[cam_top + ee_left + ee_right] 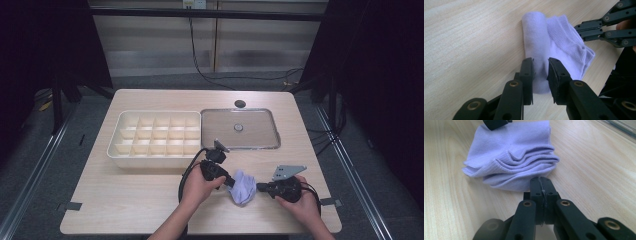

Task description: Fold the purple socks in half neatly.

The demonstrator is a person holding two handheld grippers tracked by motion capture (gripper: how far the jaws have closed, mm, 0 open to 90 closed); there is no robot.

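A: High view first: where is the cloth lying?

B: A pale lilac cloth (243,187) is sitting on the tabletop (125,200) in the lower middle of the frame, between the two hands. The left gripper (231,182) is coming at it from the left, the right gripper (258,187) from the right, both at its edges.

A: What are the left jaws doing?

B: In the left gripper view the cloth (554,45) is lying in the upper middle of the frame, one side rolled into a tube that is running down toward the bottom. The left gripper (540,75) is straddling the near end of that roll, its jaws sitting on either side of it and pinching the fabric between them. The right gripper (580,30) is showing at the upper right of that frame, at the ribbed edge of the cloth.

A: And the right jaws?

B: In the right gripper view the right gripper (541,185) is showing its jaws pressed together with hardly a slit between them, their tips lying against the lower edge of the folded cloth (511,157). Whether a layer is being caught there, I cannot tell.

A: Anything else on the tabletop?

B: A cream divided box (155,137) is standing in the middle left of the high view, with a clear lid (240,128) lying just beside it on the right.
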